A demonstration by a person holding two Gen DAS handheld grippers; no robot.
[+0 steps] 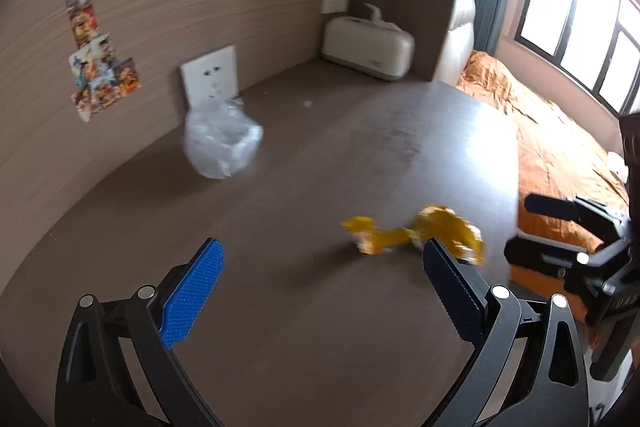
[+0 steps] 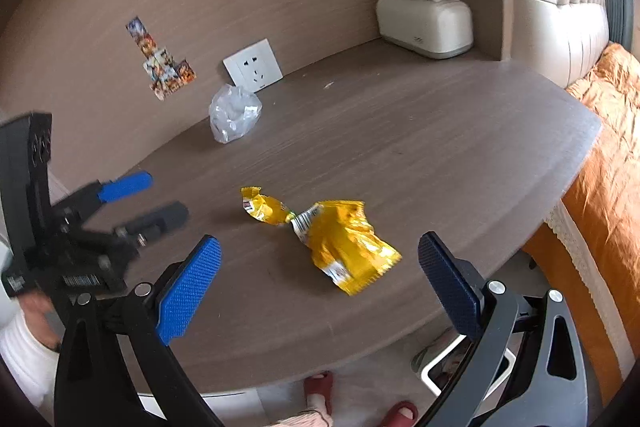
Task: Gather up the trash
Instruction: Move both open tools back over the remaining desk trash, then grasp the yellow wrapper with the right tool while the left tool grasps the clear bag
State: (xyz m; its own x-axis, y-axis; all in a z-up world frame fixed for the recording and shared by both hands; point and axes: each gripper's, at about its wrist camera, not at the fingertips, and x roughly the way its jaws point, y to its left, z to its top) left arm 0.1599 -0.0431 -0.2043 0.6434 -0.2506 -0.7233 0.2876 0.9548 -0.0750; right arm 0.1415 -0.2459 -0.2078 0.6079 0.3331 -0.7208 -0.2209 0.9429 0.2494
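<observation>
Two pieces of trash lie on the brown tabletop, and we hold nothing yet. Our right gripper has its fingers spread wide, the crumpled yellow wrapper lying between and just ahead of them, likely framed for a pinch. Our left gripper is spread wide too, the wrapper just beyond its right fingertip. Well ahead of both, the clear plastic bag sits below a wall socket, probably the second pickup.
</observation>
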